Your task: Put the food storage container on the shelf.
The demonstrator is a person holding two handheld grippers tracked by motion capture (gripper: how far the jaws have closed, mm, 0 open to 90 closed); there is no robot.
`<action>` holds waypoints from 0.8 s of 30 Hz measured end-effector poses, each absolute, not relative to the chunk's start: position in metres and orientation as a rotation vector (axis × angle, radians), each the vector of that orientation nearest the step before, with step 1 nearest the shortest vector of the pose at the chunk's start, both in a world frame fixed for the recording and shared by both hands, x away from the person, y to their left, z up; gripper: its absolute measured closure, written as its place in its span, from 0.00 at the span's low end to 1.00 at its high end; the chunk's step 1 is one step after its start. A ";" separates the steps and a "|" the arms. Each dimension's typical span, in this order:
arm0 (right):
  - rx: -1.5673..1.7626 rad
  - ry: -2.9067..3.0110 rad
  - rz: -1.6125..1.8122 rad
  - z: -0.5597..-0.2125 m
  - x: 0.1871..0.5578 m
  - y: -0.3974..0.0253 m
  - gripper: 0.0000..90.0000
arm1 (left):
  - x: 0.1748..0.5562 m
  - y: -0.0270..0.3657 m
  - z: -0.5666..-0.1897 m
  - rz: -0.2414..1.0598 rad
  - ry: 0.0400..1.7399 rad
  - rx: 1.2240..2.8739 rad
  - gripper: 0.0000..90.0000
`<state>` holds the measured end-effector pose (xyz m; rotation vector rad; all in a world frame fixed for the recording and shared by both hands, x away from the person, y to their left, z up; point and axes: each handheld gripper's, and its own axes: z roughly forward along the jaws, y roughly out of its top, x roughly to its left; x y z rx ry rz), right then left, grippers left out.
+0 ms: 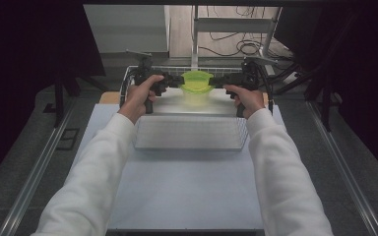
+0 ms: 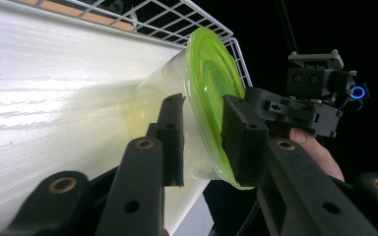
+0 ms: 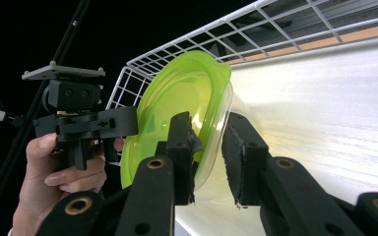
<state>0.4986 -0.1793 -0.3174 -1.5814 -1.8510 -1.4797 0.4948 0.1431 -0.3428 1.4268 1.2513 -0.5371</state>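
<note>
At the far end of the table (image 1: 187,196), over the wire basket (image 1: 128,78), a clear container (image 1: 196,96) with a green lid (image 1: 197,78) hung between both grippers. From the left, the left gripper (image 1: 177,81) pinched the lid's rim; from the right, the right gripper (image 1: 217,82) did likewise.

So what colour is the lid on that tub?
Bright green lid, clearest in the right gripper view.

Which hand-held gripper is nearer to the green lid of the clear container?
Neither: both reach it. The left hand-held gripper has its jaws around the green lid's left rim; the right hand-held gripper has its jaws around the right rim.
</note>
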 end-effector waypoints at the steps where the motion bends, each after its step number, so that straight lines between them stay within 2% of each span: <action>1: -1.578 -1.865 -1.483 -0.317 0.498 -0.179 0.80 | 0.495 0.143 -0.343 -0.525 1.249 1.429 0.75; 2: -1.580 -1.891 -1.504 -0.317 0.498 -0.179 0.74 | 0.494 0.143 -0.342 -0.515 1.247 1.432 0.67; 3: -1.580 -1.891 -1.504 -0.317 0.498 -0.179 0.74 | 0.494 0.143 -0.341 -0.504 1.242 1.430 0.67; 8: -1.586 -1.941 -1.567 -0.311 0.494 -0.180 0.56 | 0.490 0.148 -0.337 -0.429 1.231 1.427 0.50; 18: -1.500 -2.108 -1.645 -0.294 0.473 -0.188 0.43 | 0.465 0.153 -0.321 -0.279 1.153 1.509 0.43; 24: -1.407 -2.192 -1.694 -0.291 0.450 -0.200 0.39 | 0.432 0.158 -0.315 -0.176 1.111 1.549 0.39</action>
